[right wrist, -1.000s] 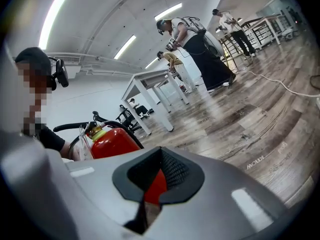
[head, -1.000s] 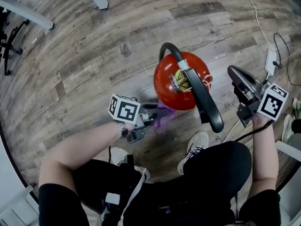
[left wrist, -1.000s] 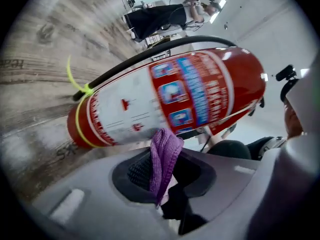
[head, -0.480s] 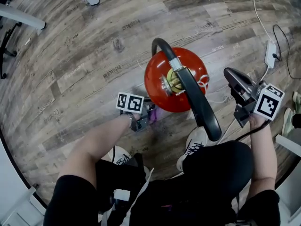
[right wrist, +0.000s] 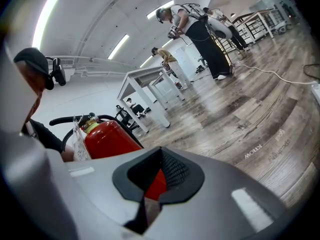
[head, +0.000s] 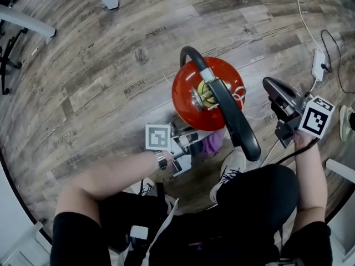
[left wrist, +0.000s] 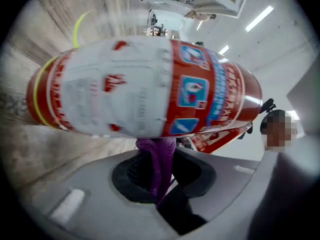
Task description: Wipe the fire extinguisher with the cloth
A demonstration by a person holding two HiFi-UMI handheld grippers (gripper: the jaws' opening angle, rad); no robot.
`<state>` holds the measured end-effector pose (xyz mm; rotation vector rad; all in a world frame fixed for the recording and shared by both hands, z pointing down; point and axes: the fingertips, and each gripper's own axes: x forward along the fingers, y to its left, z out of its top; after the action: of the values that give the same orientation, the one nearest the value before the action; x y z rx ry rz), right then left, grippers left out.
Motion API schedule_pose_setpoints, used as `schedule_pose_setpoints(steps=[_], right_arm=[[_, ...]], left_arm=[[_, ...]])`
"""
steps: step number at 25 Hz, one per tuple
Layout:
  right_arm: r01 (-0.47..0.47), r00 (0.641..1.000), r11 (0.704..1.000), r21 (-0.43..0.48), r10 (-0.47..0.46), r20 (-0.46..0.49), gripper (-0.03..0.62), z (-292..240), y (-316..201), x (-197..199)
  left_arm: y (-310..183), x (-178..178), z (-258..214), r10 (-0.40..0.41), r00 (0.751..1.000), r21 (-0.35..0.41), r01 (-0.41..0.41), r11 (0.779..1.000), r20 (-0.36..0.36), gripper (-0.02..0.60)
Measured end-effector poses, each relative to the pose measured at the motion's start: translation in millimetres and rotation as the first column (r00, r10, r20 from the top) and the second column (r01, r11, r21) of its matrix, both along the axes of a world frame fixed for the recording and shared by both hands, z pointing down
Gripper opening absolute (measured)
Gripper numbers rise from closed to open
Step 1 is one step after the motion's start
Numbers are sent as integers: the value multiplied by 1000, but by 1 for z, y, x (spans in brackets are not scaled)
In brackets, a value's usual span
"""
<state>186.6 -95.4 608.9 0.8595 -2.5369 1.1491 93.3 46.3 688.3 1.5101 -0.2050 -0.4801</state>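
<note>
Cloth (head: 213, 144) in left gripper (head: 199, 143), now farther right along fire extinguisher (head: 186, 93)

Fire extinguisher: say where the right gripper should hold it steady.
Probably the valve head on top, from the side where the right gripper hangs: the fire extinguisher body looks too wide for jaws, and the left gripper with the cloth occupies the near side.

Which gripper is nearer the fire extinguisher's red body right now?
Left. The left gripper is at the near side of the fire extinguisher, holding the purple cloth against its red body. The right gripper hangs off to its right, beyond the black hose, not touching it.
</note>
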Motion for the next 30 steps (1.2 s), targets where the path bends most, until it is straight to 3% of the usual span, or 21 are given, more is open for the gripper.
schedule_pose_setpoints(steps=[4,8,18,24,30], right_arm=[[6,1000,1000,19,-7,5,5,-7,0,1],[-12,1000,1000,19,12,-7,5,-10,1,5],[13,1000,1000,22,-12,-7,5,-6,4,-4],[0,1000,1000,6,0,-9,5,0,3,2],[5,1000,1000,-14,-5,-5,5,10,4,1]], left_arm=[[-7,7,-61,-24,997,108,32,994,-71,77],[-8,2,-102,-51,993,160,68,985,-109,75],[-15,6,-161,-49,962,215,109,971,-267,74],[-15,6,-143,-37,974,228,88,970,-222,74],[-12,8,-64,-12,999,154,19,988,-50,74]])
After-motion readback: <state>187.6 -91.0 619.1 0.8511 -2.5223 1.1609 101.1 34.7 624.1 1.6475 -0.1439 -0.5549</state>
